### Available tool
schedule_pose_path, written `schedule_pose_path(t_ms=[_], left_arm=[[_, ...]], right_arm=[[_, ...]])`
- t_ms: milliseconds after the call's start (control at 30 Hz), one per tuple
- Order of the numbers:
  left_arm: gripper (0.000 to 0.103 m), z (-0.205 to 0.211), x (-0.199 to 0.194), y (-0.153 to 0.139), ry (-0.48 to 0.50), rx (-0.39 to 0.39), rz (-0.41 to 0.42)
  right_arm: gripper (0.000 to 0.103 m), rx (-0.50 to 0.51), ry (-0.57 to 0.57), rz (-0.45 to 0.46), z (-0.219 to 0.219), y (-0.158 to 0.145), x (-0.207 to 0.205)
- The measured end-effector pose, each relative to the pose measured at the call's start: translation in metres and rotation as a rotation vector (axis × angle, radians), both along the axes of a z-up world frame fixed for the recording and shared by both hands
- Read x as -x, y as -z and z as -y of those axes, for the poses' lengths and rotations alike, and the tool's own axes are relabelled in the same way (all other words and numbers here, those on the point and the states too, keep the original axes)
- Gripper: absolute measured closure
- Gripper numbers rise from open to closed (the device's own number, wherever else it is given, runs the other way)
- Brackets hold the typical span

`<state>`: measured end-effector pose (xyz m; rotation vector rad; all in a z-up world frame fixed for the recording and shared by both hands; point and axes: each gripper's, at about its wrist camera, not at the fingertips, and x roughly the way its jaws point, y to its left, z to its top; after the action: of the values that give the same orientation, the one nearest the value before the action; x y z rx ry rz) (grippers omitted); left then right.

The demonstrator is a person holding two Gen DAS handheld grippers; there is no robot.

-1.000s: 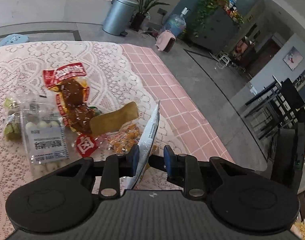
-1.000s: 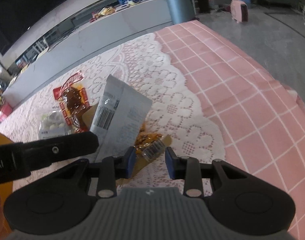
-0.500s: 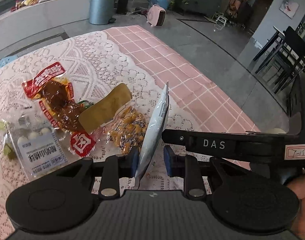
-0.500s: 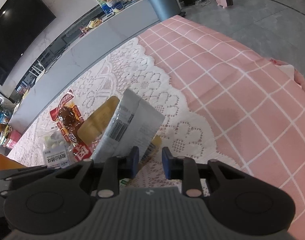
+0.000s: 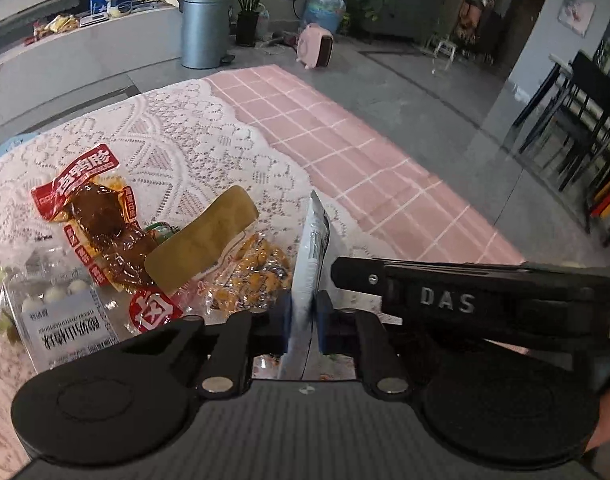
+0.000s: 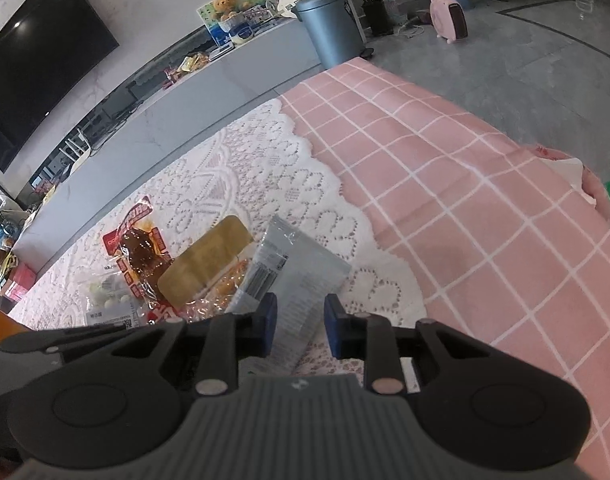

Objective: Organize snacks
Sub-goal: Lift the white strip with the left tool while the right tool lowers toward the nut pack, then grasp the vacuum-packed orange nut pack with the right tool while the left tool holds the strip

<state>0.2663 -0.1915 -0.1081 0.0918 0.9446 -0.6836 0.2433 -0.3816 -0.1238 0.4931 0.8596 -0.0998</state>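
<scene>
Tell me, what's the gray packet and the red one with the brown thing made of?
Gray packet: probably matte plastic or foil film; it's thin, flat, and creases.
Red packet: glossy clear plastic; it shines, and the brown snack shows through.

Each view is taken from behind and just above its own hand-held gripper, angled down along the fingers at the counter (image 5: 345,148) from close range. The left view faces toward the dining chairs (image 5: 577,116); the right view toward the television (image 6: 37,80). Shared in both are the snack pile (image 5: 153,248), the grey packet (image 6: 301,276) and the bin (image 5: 203,28).
</scene>
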Motion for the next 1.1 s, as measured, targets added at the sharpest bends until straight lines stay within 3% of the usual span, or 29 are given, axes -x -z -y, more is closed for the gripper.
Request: schedule_pose_path(t_ms=[267, 367, 467, 533, 600, 700, 800, 1100], left_arm=[[0.095, -0.024, 0.015, -0.030, -0.093, 0.016, 0.082], [0.095, -0.042, 0.019, -0.044, -0.152, 0.019, 0.119], [0.095, -0.059, 0.022, -0.051, -0.214, -0.008, 0.155], [0.095, -0.069, 0.022, -0.051, -0.244, -0.011, 0.160], [0.095, -0.077, 0.022, -0.050, -0.265, 0.001, 0.146], [0.095, -0.085, 0.020, -0.049, -0.286, 0.008, 0.130], [0.095, -0.091, 0.020, -0.047, -0.299, 0.022, 0.122], [0.095, -0.098, 0.022, -0.044, -0.308, 0.057, 0.101]], right_arm=[[0.073, 0.030, 0.015, 0.006, 0.000, -0.002, 0.001], [0.071, 0.052, -0.044, 0.021, -0.011, -0.004, -0.002], [0.066, 0.140, -0.145, 0.071, -0.033, -0.011, -0.004], [0.048, 0.214, -0.220, 0.100, -0.052, -0.014, -0.006], [0.038, 0.294, -0.300, 0.112, -0.072, -0.014, -0.008], [0.036, 0.411, -0.385, 0.116, -0.096, -0.009, -0.012], [0.027, 0.478, -0.421, 0.091, -0.104, -0.001, -0.018], [0.026, 0.355, -0.383, 0.038, -0.084, 0.016, -0.038]])
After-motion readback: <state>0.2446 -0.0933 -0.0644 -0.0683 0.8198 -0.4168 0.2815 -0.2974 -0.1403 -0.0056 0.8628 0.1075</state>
